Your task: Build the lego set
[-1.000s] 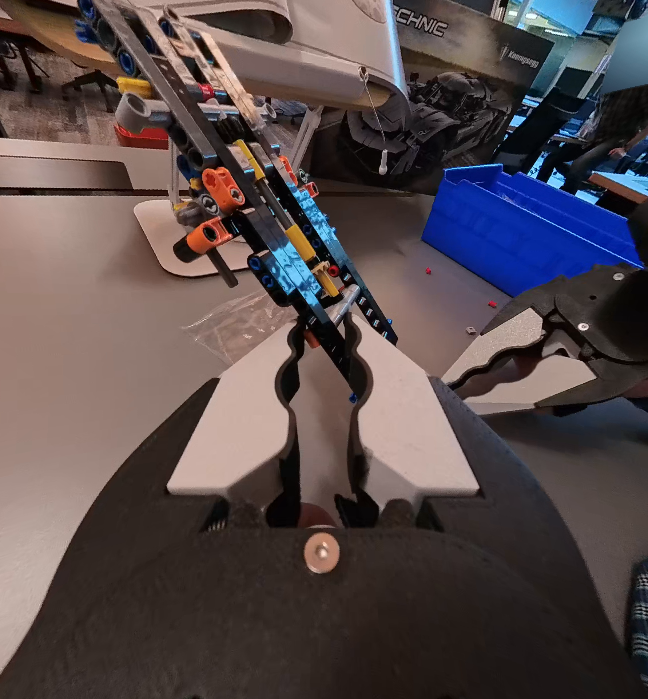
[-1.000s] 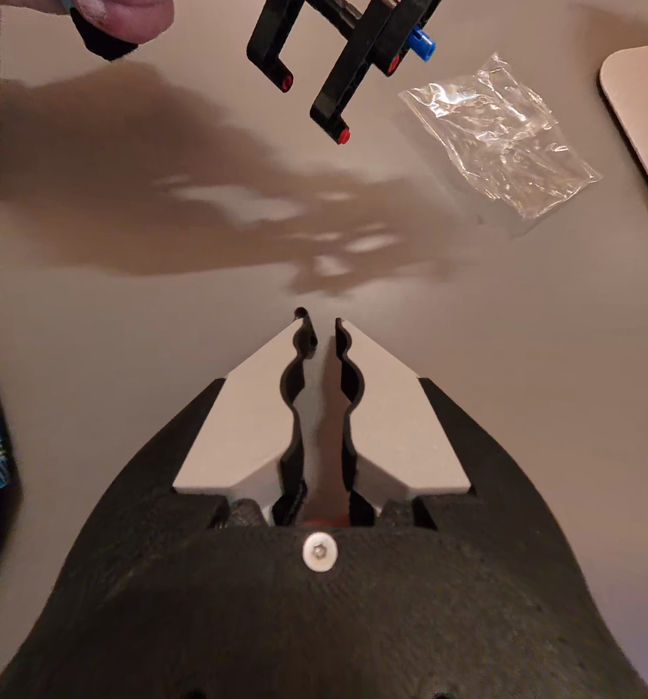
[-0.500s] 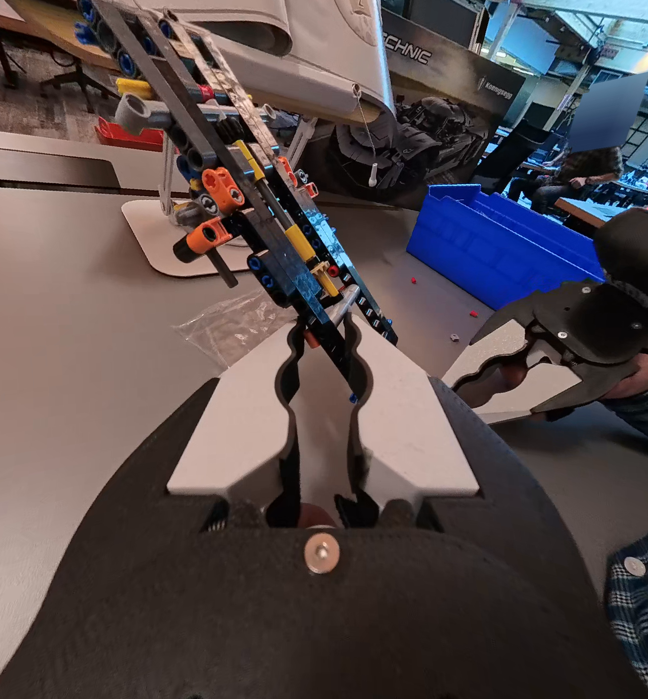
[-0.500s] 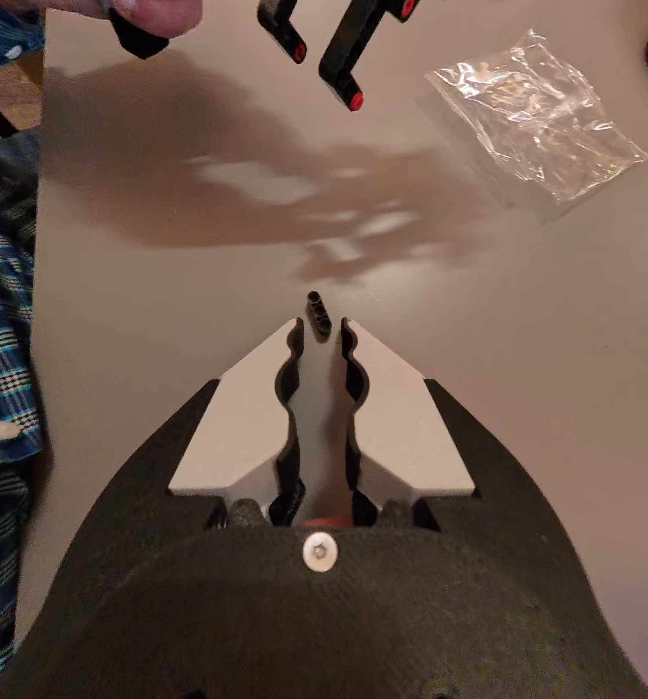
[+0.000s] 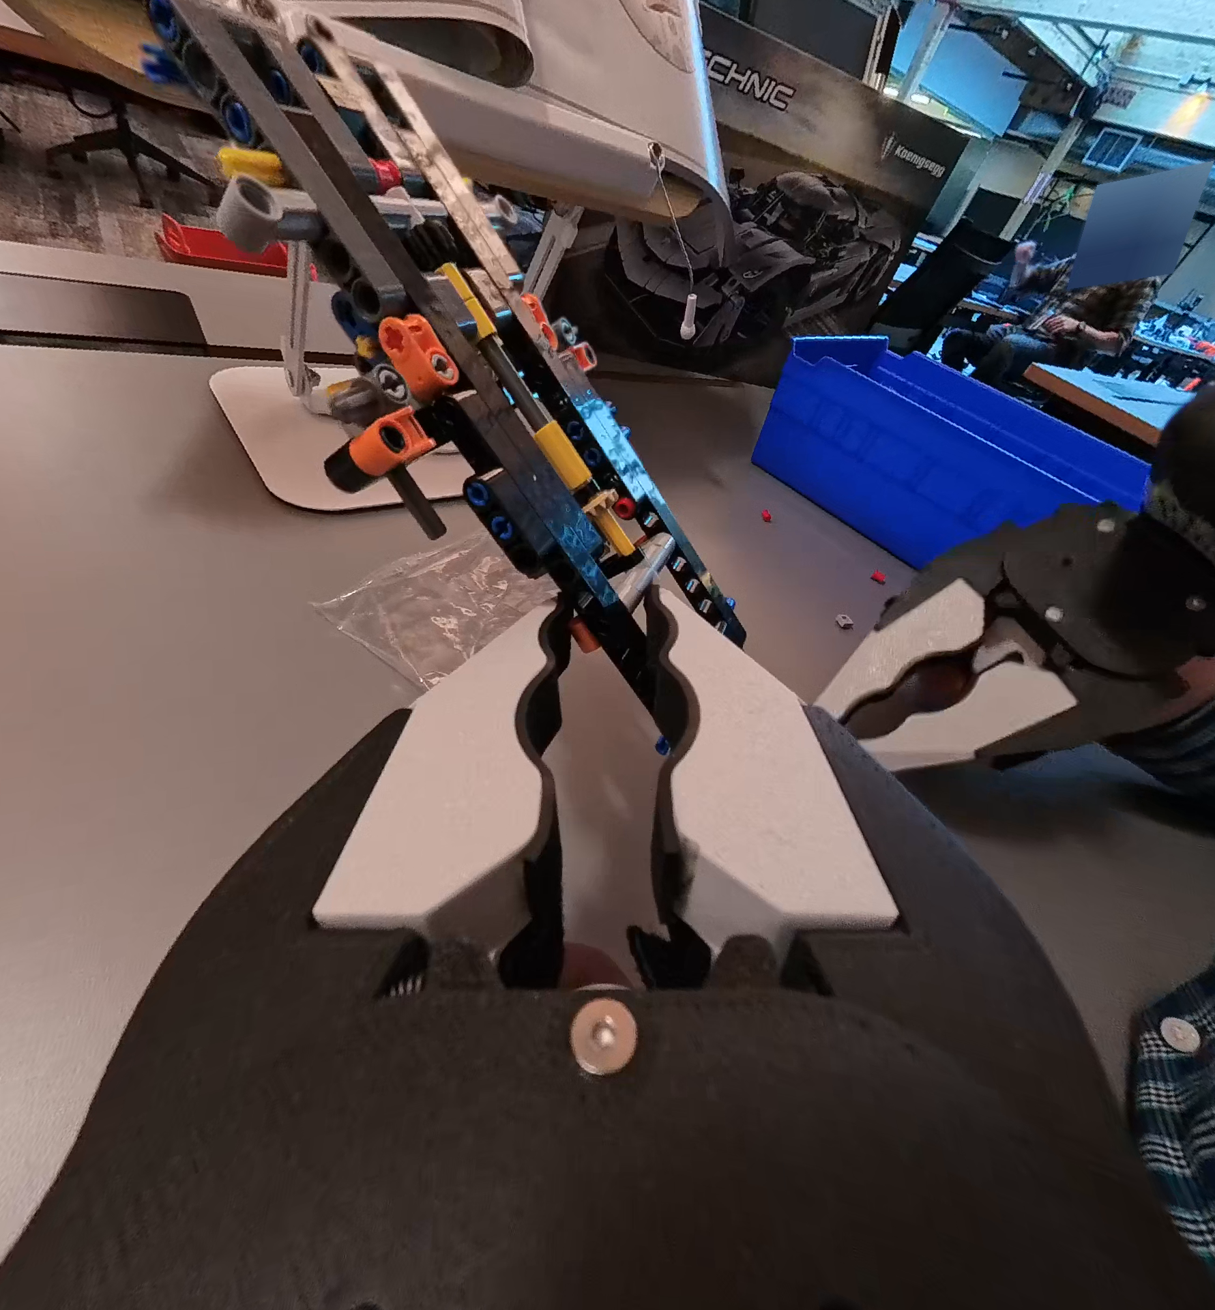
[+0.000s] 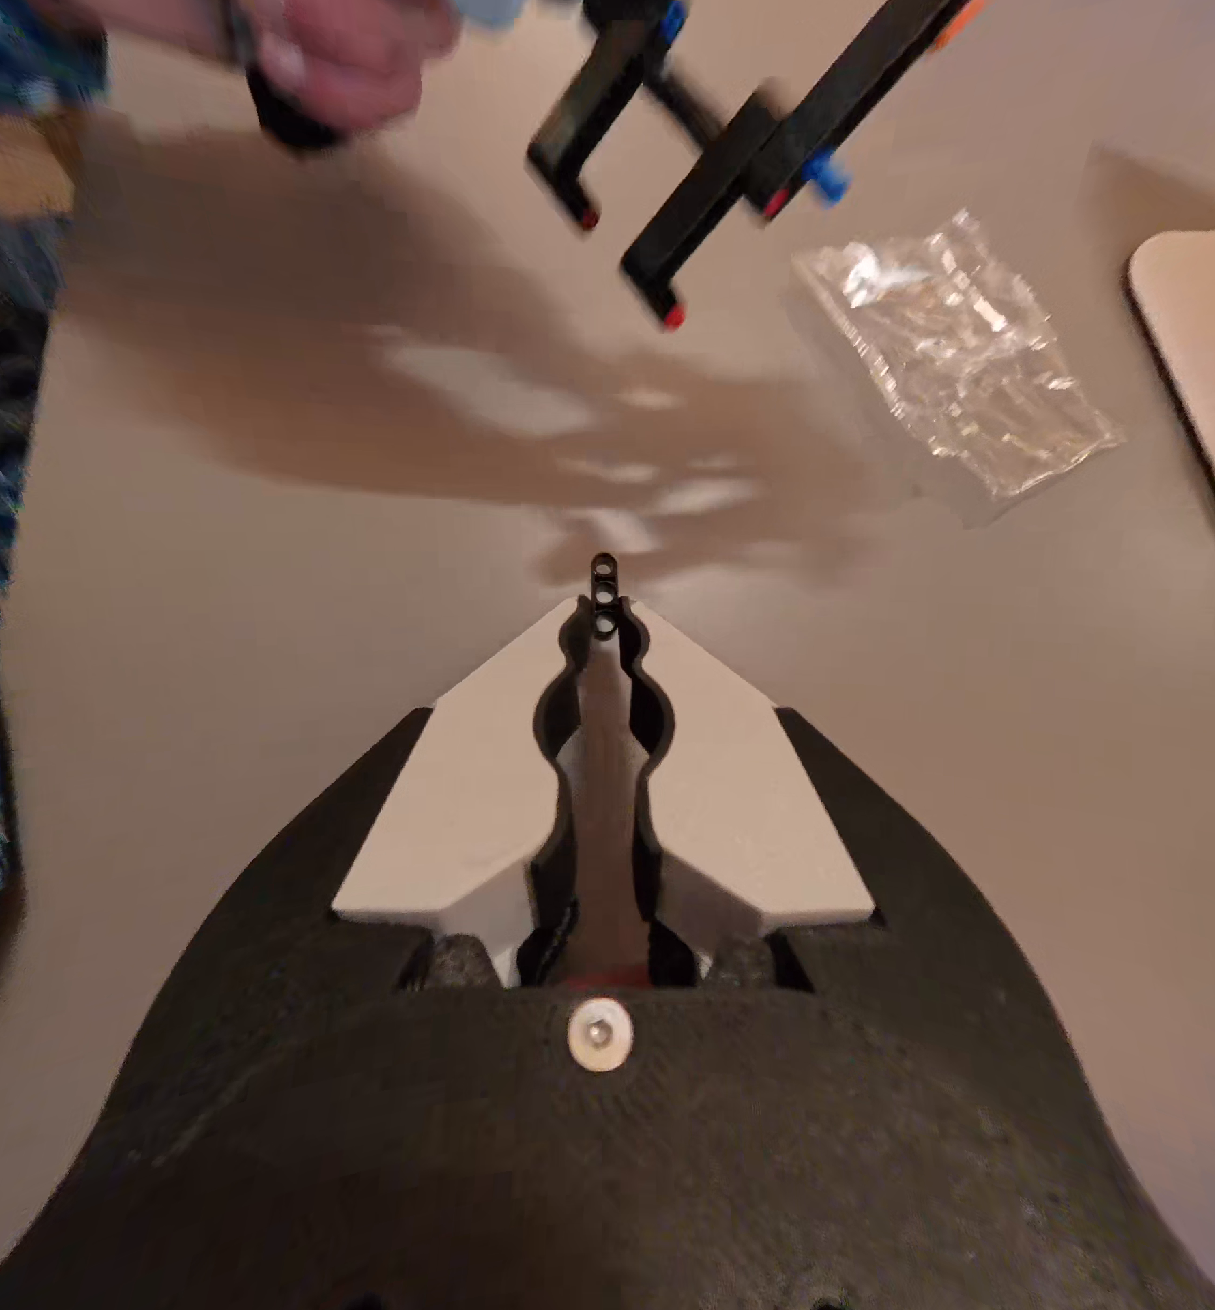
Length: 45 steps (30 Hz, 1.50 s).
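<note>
My left gripper (image 5: 608, 609) is shut on the lower end of a long black lego assembly (image 5: 448, 368) with orange, yellow and blue parts, and holds it tilted up above the grey table (image 5: 94, 638). The assembly's black ends with red pins also hang in the right wrist view (image 6: 703, 177). My right gripper (image 6: 606, 602) is shut on a small black lego beam (image 6: 604, 592) with holes, which sticks out past the tips low over the table. The right gripper also shows in the left wrist view (image 5: 866, 698), to the right of the left one.
An empty clear plastic bag (image 5: 434, 609) lies on the table, also in the right wrist view (image 6: 959, 354). A blue bin (image 5: 944, 461) stands at the right, with small loose pieces (image 5: 877, 575) before it. An instruction book on a white stand (image 5: 292, 439) and the set's box (image 5: 767, 234) are behind. My hands' fingertips stand some 15 centimetres from each other.
My right gripper has closed on the small black beam that lay at its tips half a second ago. The left gripper keeps its hold on the assembly and has shifted slightly.
</note>
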{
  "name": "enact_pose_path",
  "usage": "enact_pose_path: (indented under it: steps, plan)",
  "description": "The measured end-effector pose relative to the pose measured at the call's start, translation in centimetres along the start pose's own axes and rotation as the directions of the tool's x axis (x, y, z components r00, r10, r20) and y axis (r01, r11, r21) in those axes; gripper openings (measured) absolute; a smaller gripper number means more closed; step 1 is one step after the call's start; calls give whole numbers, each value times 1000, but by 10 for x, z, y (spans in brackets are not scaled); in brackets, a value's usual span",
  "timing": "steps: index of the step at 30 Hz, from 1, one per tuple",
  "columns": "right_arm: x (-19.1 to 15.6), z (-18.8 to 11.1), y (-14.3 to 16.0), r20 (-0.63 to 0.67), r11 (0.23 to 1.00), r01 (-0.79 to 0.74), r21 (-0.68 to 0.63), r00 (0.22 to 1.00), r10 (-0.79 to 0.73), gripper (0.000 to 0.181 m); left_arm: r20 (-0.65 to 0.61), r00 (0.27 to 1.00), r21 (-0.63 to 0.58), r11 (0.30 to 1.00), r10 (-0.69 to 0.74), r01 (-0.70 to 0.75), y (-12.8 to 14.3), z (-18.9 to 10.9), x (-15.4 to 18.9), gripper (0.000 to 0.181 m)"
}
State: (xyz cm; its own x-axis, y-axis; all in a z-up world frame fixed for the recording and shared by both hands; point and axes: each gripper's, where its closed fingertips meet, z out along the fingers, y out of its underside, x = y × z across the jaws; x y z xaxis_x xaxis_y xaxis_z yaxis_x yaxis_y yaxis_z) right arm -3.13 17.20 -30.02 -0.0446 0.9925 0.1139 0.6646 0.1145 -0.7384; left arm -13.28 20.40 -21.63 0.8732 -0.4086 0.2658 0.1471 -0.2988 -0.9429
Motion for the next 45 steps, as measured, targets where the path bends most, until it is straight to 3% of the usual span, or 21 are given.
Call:
enact_pose_path:
  steps: [1, 4, 9, 12, 18, 36, 45]
  plan:
    - [3, -4, -11, 12, 998, -42, 54, 999, 41, 4, -1, 1000, 3, 1000, 2, -2, 0, -1, 0, 18]
    - [24, -22, -50, 66, 944, -208, 256, 978, 197, 4, -25, 1000, 25, 1000, -2, 2, -3, -3, 2, 18]
    - [65, -56, -106, 215, 742, -437, 509, 899, 382, 4, -108, 994, 100, 995, 6, 5, -12, -8, 13, 17]
    - [75, -63, -127, 324, 643, -528, 555, 849, 418, 4, -173, 985, 152, 988, 9, 18, -17, -11, 21, 18]
    - [76, -60, -146, 485, 525, -660, 537, 751, 447, 5, -222, 975, 226, 974, 30, 21, -26, -13, 28, 18]
    - [73, -56, -152, 639, 422, -768, 483, 638, 429, 3, -196, 977, 214, 976, 84, -41, -27, -4, 34, 18]
    - [69, -54, -153, 621, 482, -741, 467, 663, 418, 3, -145, 974, 174, 974, 174, -148, -24, -4, 32, 17]
